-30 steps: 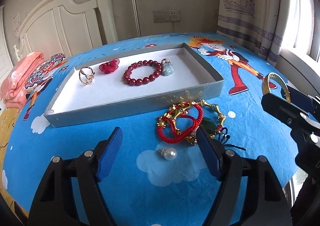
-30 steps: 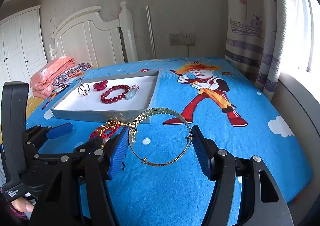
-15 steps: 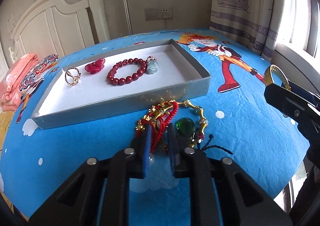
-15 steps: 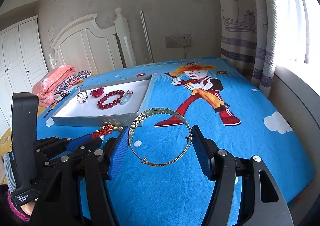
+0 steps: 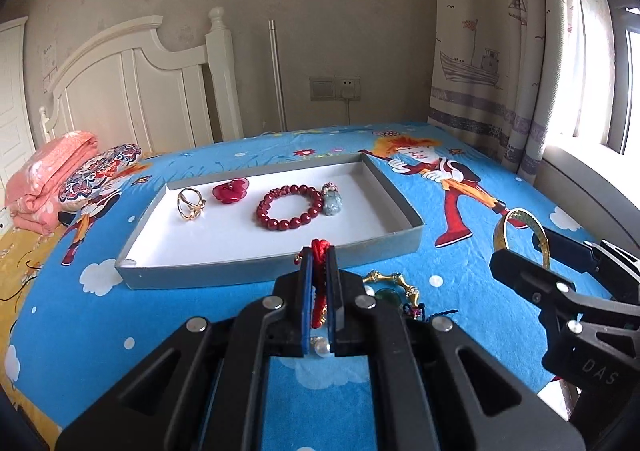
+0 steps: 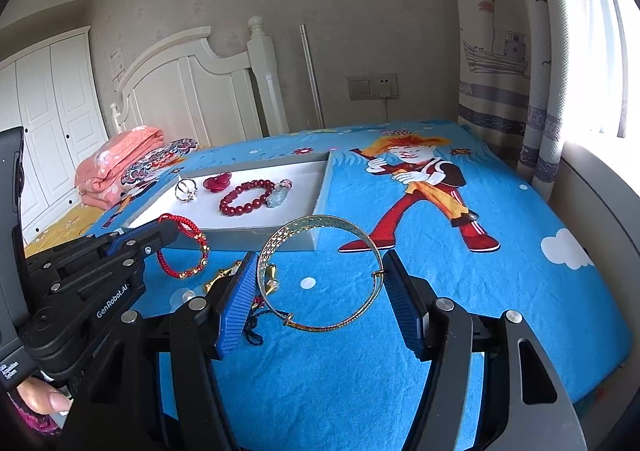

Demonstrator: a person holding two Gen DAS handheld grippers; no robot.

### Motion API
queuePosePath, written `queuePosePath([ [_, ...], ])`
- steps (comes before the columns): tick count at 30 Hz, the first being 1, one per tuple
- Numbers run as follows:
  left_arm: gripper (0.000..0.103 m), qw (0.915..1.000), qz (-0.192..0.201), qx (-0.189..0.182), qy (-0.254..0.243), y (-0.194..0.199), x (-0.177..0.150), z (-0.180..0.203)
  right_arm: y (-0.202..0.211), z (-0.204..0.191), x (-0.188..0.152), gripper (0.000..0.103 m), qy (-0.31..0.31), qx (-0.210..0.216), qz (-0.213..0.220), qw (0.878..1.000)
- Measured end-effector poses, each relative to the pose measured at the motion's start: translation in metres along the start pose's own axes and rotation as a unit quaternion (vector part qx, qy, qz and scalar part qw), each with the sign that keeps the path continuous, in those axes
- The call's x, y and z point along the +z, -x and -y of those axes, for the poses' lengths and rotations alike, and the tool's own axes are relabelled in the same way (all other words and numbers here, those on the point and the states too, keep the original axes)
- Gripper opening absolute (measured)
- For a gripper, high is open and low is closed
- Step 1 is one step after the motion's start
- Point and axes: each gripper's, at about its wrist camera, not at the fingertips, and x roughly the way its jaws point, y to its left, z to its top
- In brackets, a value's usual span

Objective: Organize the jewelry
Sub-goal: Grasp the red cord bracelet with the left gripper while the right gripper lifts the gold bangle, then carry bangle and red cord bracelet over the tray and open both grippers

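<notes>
A grey tray [image 5: 404, 241] with a white floor lies on the blue bedsheet; it also shows in the right wrist view [image 6: 320, 203]. In it are a gold ring [image 5: 190, 203], a red flower piece [image 5: 231, 190], a red bead bracelet [image 5: 289, 206] and a pale jade pendant [image 5: 332, 200]. My left gripper [image 5: 319, 255] is shut on a red cord bracelet [image 6: 182, 247], lifted above the sheet just before the tray's near wall. My right gripper [image 6: 320, 271] is shut on a gold bangle [image 6: 320, 271], held level above the sheet to the right of the left one.
On the sheet under the left gripper lie a gold chain with a green stone [image 5: 394, 289], a white pearl [image 5: 320, 345] and a dark cord [image 6: 252, 331]. Folded pink bedding [image 5: 48, 183] and a white headboard [image 5: 140, 91] are at the back left. The bed edge and window are on the right.
My left gripper closed on the red cord bracelet and lifted it off the pile toward the tray. My right gripper kept hold of the bangle and rose a little.
</notes>
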Motion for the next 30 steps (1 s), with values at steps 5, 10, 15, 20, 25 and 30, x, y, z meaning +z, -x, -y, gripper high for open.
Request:
queuePosePath([
  [5,0.006,0.9997,0.015,0.013,0.015,0.012,0.003,-0.018,0.0,-0.01,-0.001,0.06,0.009,0.002,-0.004,1.0],
  [10,0.006,0.9996,0.012,0.012,0.025,0.016,-0.002,-0.026,0.001,-0.022,-0.002,0.06,0.023,0.009,-0.005,1.0],
  [15,0.006,0.9993,0.01,0.019,0.029,0.02,-0.012,-0.034,0.003,-0.031,-0.003,0.06,0.034,0.01,-0.008,0.999],
  [20,0.006,0.9985,0.008,0.029,0.046,0.022,-0.018,-0.051,0.0,-0.045,-0.003,0.06,0.049,0.009,-0.012,0.999],
  [25,0.006,0.9975,0.008,0.038,0.06,0.024,-0.023,-0.067,-0.004,-0.067,-0.001,0.06,0.071,0.011,-0.008,0.997],
  [30,0.006,0.9962,0.014,0.057,0.065,0.029,-0.03,-0.084,-0.012,-0.087,0.001,0.06,0.086,0.009,-0.009,0.996],
])
